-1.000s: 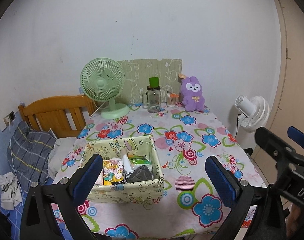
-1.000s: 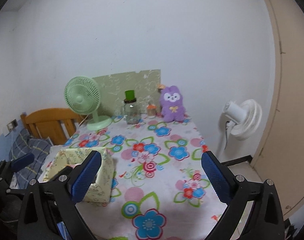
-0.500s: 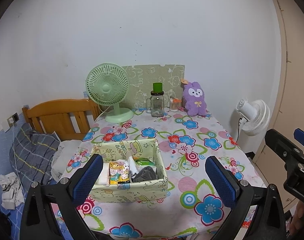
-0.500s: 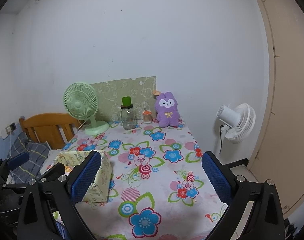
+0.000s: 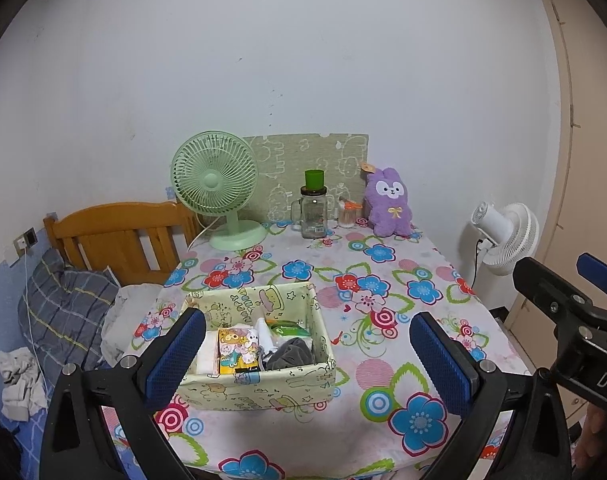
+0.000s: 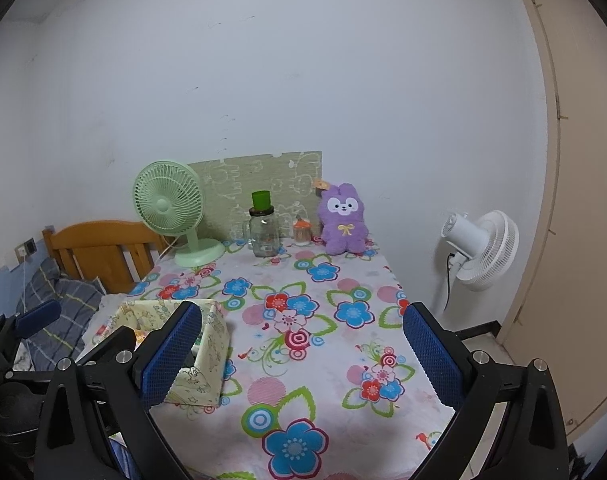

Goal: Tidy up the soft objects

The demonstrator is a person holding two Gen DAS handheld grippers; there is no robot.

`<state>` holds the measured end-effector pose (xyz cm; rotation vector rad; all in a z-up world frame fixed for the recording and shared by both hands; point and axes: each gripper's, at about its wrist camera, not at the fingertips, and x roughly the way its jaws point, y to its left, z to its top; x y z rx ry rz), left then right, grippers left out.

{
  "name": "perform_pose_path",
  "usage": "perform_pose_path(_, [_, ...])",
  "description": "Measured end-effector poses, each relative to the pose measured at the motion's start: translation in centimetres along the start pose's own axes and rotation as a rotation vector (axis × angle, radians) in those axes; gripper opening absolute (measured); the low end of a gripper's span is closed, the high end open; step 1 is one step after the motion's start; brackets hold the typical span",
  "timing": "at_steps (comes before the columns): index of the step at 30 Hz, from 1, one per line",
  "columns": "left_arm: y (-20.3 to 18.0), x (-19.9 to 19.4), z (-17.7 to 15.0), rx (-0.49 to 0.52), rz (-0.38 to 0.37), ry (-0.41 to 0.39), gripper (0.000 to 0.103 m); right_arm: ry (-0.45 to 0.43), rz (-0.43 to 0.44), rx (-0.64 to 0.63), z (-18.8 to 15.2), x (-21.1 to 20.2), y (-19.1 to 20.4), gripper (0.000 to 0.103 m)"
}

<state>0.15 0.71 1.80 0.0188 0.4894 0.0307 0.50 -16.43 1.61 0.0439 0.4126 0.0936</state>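
Note:
A pale green fabric box (image 5: 259, 380) (image 6: 211, 348) sits at the near left of the flowered table (image 5: 383, 280) (image 6: 311, 360), filled with small packets and a grey cloth (image 5: 291, 354). A purple plush rabbit (image 5: 387, 202) (image 6: 343, 220) leans at the far edge against the wall. My left gripper (image 5: 307, 360) hangs open in front of the box, nothing between its fingers. My right gripper (image 6: 301, 356) is open too, held back over the near table edge. In the left wrist view the right gripper's body shows at the far right.
At the back stand a green desk fan (image 5: 219, 188) (image 6: 171, 208), a glass jar with a green cup on top (image 5: 313, 208) (image 6: 263, 228) and a small orange-lidded jar (image 6: 302, 232). A white floor fan (image 5: 507, 236) (image 6: 479, 248) is right of the table, a wooden headboard (image 5: 115, 236) and bedding left.
Both grippers have pulled back and up from the table, so the box and plush look smaller and farther. Both stay open and empty.

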Motion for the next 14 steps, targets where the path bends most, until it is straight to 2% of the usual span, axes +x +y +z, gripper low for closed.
perform_pose_path(14, [0.59,0.14,0.3,-0.029,0.011,0.008,0.103,0.002,0.009,-0.005,0.21,0.3,0.23,0.102])
